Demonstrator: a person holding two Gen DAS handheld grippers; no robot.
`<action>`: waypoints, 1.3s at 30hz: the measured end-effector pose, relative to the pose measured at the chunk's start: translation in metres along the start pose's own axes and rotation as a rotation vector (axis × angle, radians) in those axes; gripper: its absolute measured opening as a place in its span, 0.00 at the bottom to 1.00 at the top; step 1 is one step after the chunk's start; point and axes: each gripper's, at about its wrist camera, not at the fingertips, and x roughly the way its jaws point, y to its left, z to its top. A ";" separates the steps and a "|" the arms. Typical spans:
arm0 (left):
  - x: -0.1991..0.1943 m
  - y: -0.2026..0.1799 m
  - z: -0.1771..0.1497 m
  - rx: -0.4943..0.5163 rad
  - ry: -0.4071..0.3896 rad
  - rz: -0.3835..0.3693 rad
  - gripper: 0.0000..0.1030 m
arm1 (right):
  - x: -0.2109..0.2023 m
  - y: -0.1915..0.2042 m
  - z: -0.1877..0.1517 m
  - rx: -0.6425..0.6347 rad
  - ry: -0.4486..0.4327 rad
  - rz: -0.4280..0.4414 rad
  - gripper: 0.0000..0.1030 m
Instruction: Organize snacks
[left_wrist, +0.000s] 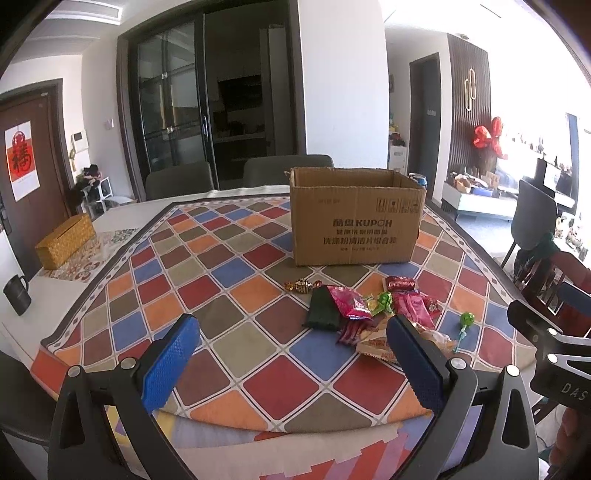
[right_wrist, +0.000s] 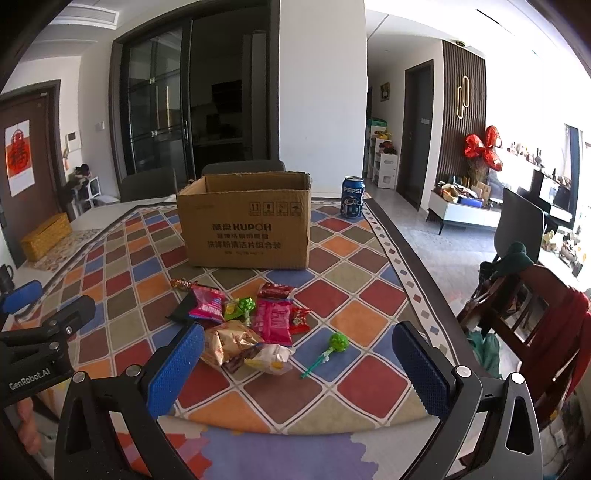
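I read this as the very start: nothing looks sorted yet. The snacks (right_wrist: 251, 328) lie in a loose heap on the worktop (right_wrist: 369, 314), in front of the open box (right_wrist: 245, 221) and apart from it. I cannot see the floor of the box, so I cannot tell whether anything is in it. A green lollipop (right_wrist: 332, 347) lies just right of the heap, and a small gold sweet (left_wrist: 301, 285) sits at its far left edge, nearest the box.

My left gripper (left_wrist: 291, 354) hangs over the near edge of the worktop, fingers spread wide and holding nothing. My right gripper (right_wrist: 299, 363) is the same: wide apart, empty, the heap and lollipop framed between its fingers but not touched.

As I judge it, every item is left to move, presumably into the box. The can (right_wrist: 352, 195) beside the box may belong too.
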 end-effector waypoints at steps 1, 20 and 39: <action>-0.001 0.000 0.001 0.000 -0.006 0.000 1.00 | -0.001 0.001 0.001 -0.001 0.000 0.001 0.99; -0.003 0.000 0.000 0.000 -0.015 -0.002 1.00 | -0.002 0.005 0.005 -0.004 -0.005 0.003 0.99; -0.004 -0.001 0.001 0.003 -0.014 -0.010 1.00 | -0.002 0.005 0.004 -0.005 -0.005 0.004 0.99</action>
